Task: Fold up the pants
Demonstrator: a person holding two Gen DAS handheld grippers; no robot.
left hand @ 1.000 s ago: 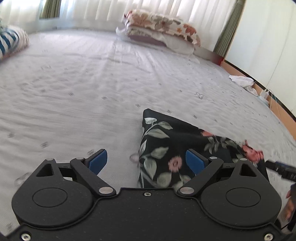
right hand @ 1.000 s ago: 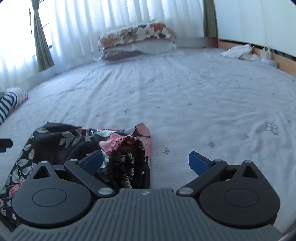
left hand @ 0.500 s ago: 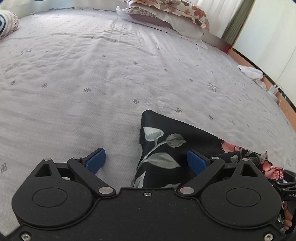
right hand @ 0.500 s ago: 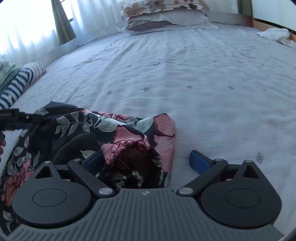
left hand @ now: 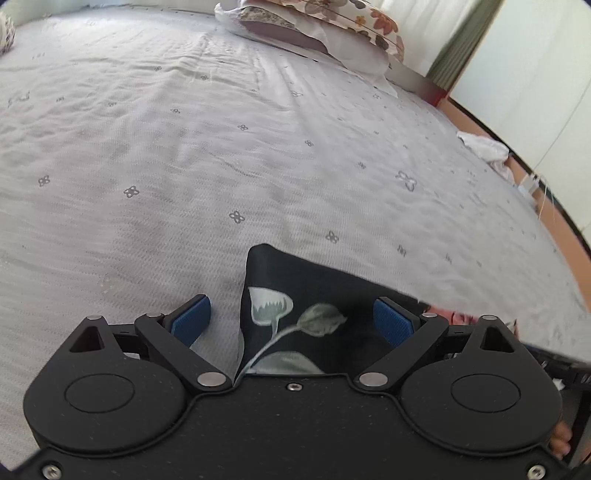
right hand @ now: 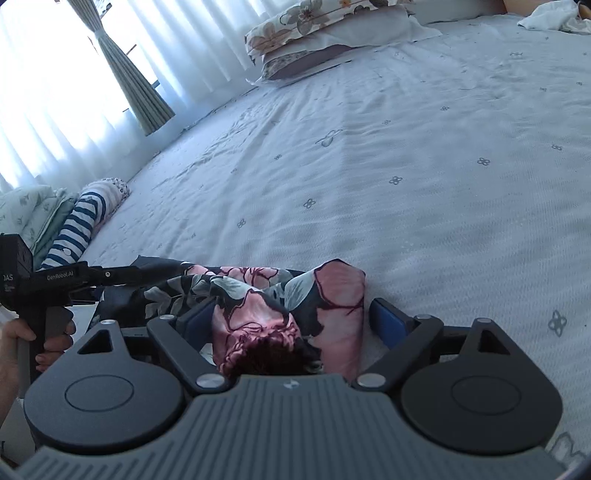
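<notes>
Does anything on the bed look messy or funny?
Yes. The floral pants aren't flat: the end by the right hand-held gripper is bunched into a lump, pink fabric rumpled up. Far off, a white cloth lies crumpled at the edge of the bed. Nothing looks spilled or torn.

both wrist views look low across the bed (very close), sharing the pants.

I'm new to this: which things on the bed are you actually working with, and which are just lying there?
In use: floral pants, left gripper, right gripper, both open.
Lying about: pillows, striped roll, white cloth.
</notes>
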